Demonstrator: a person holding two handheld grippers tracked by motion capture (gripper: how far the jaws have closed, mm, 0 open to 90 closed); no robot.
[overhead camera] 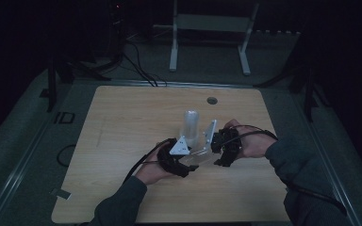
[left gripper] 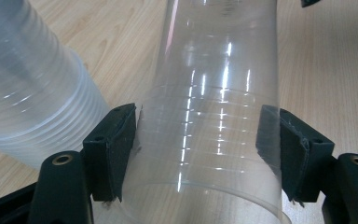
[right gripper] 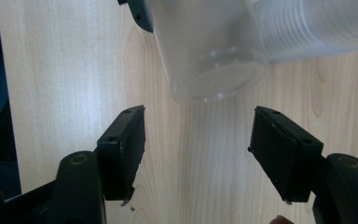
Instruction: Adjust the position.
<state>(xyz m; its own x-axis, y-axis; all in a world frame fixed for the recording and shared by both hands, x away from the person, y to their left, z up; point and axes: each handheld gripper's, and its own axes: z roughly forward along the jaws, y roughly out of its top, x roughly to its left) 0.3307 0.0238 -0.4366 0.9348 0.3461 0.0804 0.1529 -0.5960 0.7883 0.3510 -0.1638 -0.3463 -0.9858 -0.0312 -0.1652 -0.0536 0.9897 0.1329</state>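
Observation:
A single clear plastic cup [left gripper: 209, 130] lies tilted between the black pads of my left gripper [left gripper: 200, 149], which is shut on its ribbed wall near the rim. Beside it stands a stack of clear cups [left gripper: 23, 93], upright at the middle of the wooden table [overhead camera: 122, 117]. In the high view the stack [overhead camera: 191, 125] rises just behind my left gripper [overhead camera: 188, 165], and my right gripper [overhead camera: 219, 157] faces it from the right. The right gripper [right gripper: 198, 149] is open with only bare table between its jaws. The held cup's base [right gripper: 214, 56] hangs just beyond the right jaws.
A round cable hole [overhead camera: 211, 100] sits near the table's far edge. A white metal frame [overhead camera: 212, 33] and black cables [overhead camera: 136, 66] are on the floor behind the table. A scrap of tape [overhead camera: 61, 193] lies off the near left corner.

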